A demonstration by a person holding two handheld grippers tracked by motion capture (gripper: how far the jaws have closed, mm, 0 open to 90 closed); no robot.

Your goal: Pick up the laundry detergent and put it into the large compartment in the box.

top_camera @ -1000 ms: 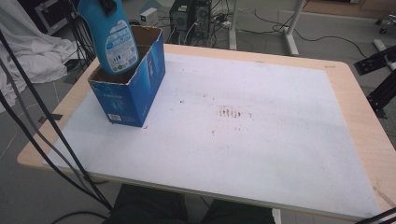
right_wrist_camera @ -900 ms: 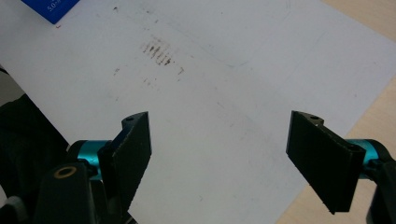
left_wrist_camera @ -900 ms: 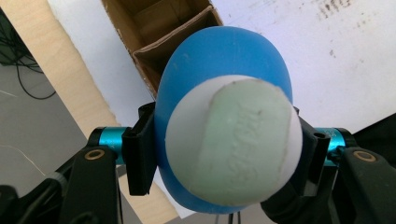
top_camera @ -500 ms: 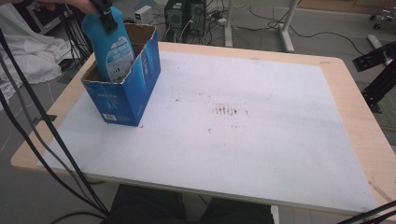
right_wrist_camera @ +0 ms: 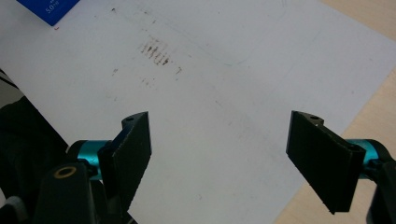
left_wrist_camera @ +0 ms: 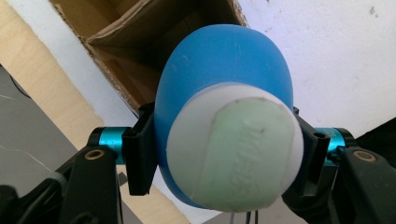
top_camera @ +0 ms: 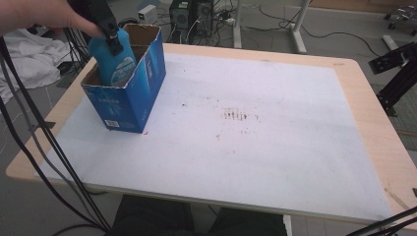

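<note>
While the left gripper (left_wrist_camera: pixel 224 154) has its fingers (left_wrist_camera: pixel 140 156) clamped on the blue bottle (top_camera: pixel 113 61), the bottle sits partway down in the open blue box (top_camera: pixel 129 101) at the counter's (top_camera: pixel 275 147) far left corner. Right gripper (right_wrist_camera: pixel 219 156) hangs over bare counter, fingers wide, nothing between them.

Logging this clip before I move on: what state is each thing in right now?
Blue bottle: cap on, clamped, partly lowered into the box.
Blue cardboard box: upright, top flaps open.
Left gripper: shut on the bottle.
Right gripper: open, empty, over the white mat.
</note>
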